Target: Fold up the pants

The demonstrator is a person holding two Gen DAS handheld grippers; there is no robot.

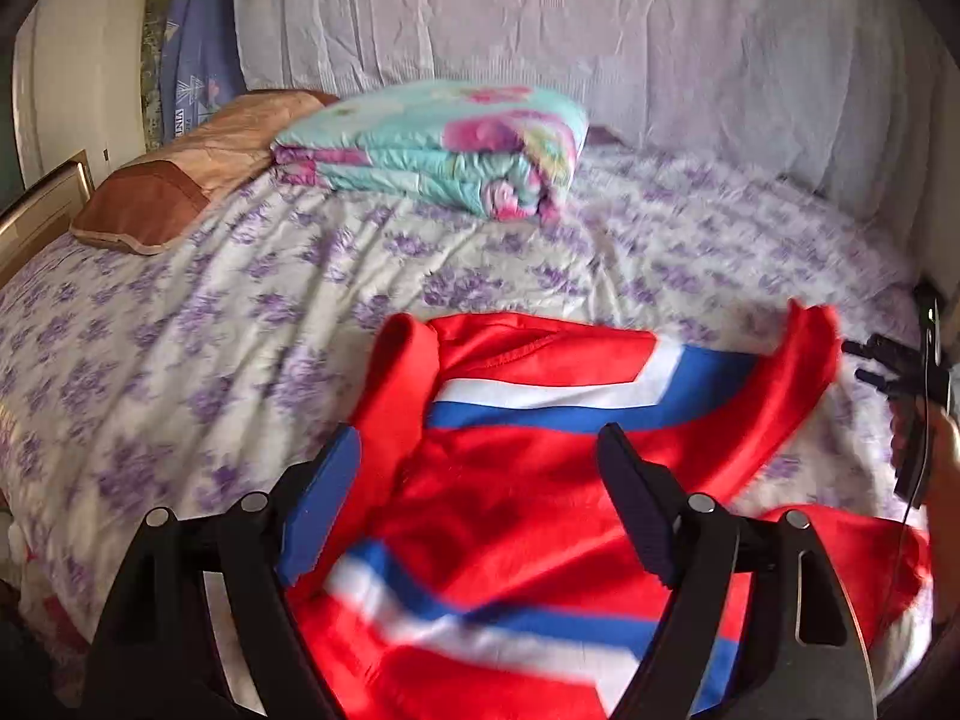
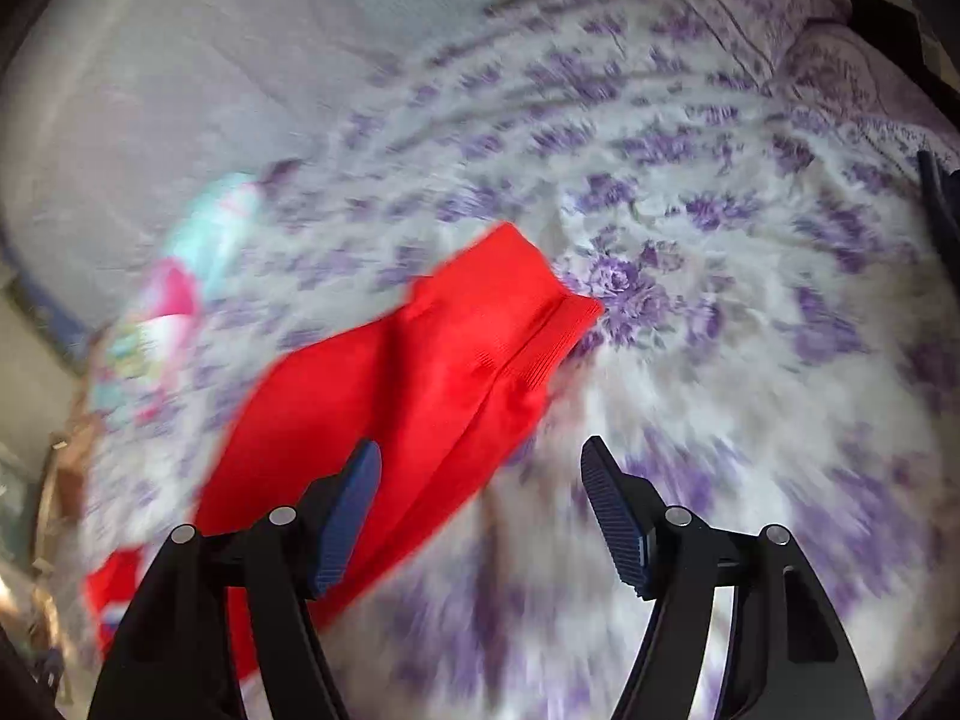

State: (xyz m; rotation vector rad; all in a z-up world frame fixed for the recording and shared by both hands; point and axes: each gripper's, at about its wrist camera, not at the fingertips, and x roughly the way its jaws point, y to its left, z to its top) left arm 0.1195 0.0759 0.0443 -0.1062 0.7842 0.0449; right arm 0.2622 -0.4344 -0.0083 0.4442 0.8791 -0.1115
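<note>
1. Left gripper point(image 1: 480, 486): jaws spread wide, nothing between the pads. It hangs over the pants, fingers framing the red fabric below.
2. Right gripper point(image 2: 480, 504): jaws also wide apart, holding nothing. Its left finger point(image 2: 351, 516) sits over the edge of the red cloth; its right finger is over bare bedsheet.
3. Pants point(image 1: 540, 480): bright red with white and blue bands running diagonally across them. They lie rumpled on the near part of the bed, partly doubled over, with one band near the top and another nearer the left camera.
4. From the right wrist view, a red leg end point(image 2: 510, 312) stretches up and right, ending in a ribbed cuff that lies flat on the sheet. There are soft creases along its length. Motion blur is heavy there, so finer detail is unreadable.
5. Bedsheet point(image 1: 210, 330): white with a purple floral print, wrinkled, under the pants.
6. Farther back: a folded turquoise and pink floral quilt point(image 1: 432, 144), well apart from the pants, and a brown pillow point(image 1: 180, 180) just left of it.
</note>
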